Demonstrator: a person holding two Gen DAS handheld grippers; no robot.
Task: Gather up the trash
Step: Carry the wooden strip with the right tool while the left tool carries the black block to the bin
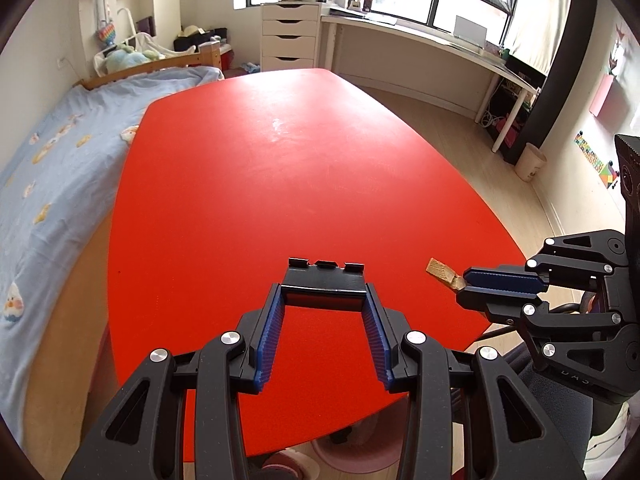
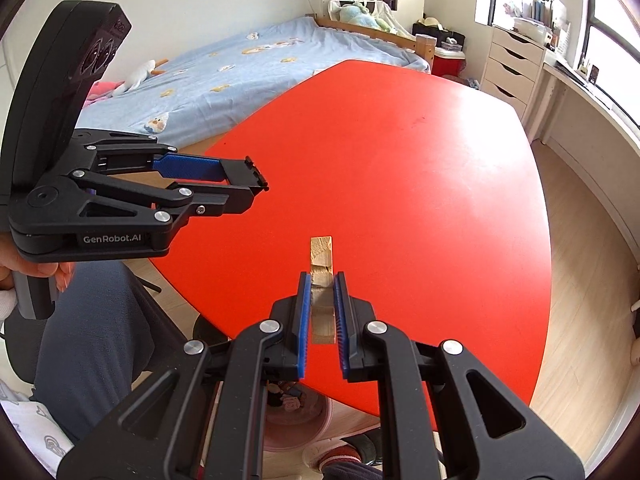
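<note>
My right gripper (image 2: pixel 322 280) is shut on a small strip of broken light wood (image 2: pixel 321 256), held over the near part of the red table (image 2: pixel 400 160). The wood sticks out past the fingertips; it also shows in the left wrist view (image 1: pixel 441 272), with the right gripper (image 1: pixel 464 282) at the right. My left gripper (image 1: pixel 325 292) is shut on a flat black plastic piece (image 1: pixel 325 278) held across its fingertips above the table (image 1: pixel 260 180). In the right wrist view the left gripper (image 2: pixel 256 184) is at the left, with the black piece (image 2: pixel 247 184).
A bed with a blue cover (image 1: pixel 52 160) runs along the table's left side. A white drawer unit (image 1: pixel 290 36) and a long white desk (image 1: pixel 420 40) stand by the window. A pink bin (image 2: pixel 296 416) sits on the floor under the table's near edge. A small bucket (image 1: pixel 530 162) stands on the floor at right.
</note>
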